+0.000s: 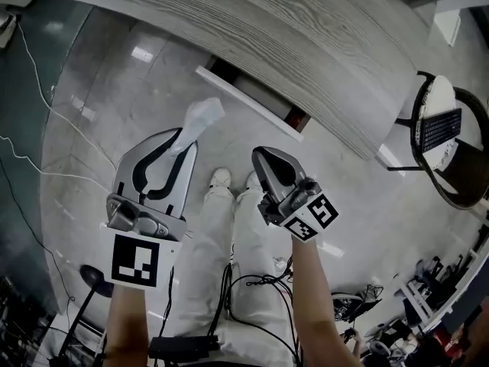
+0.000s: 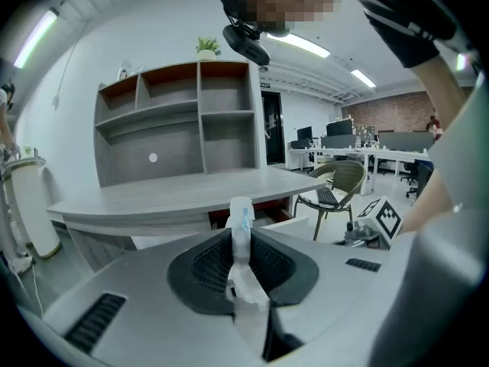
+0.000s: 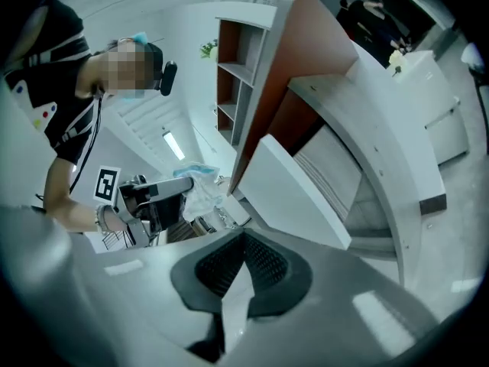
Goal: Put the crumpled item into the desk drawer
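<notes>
Our left claw (image 1: pixel 186 145) pinches the crumpled white item (image 1: pixel 202 118), whose lower end is hidden between the pads. Our right claw (image 1: pixel 262 159) is closed and empty. Beyond them the bench (image 1: pixel 306 44) drawer (image 1: pixel 246 102) stands open, its inside hard to see.

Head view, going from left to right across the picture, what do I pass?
White cable → left gripper, shut on the crumpled item → right gripper, jaws together with nothing between them → chair with a keyboard on its seat.
</notes>
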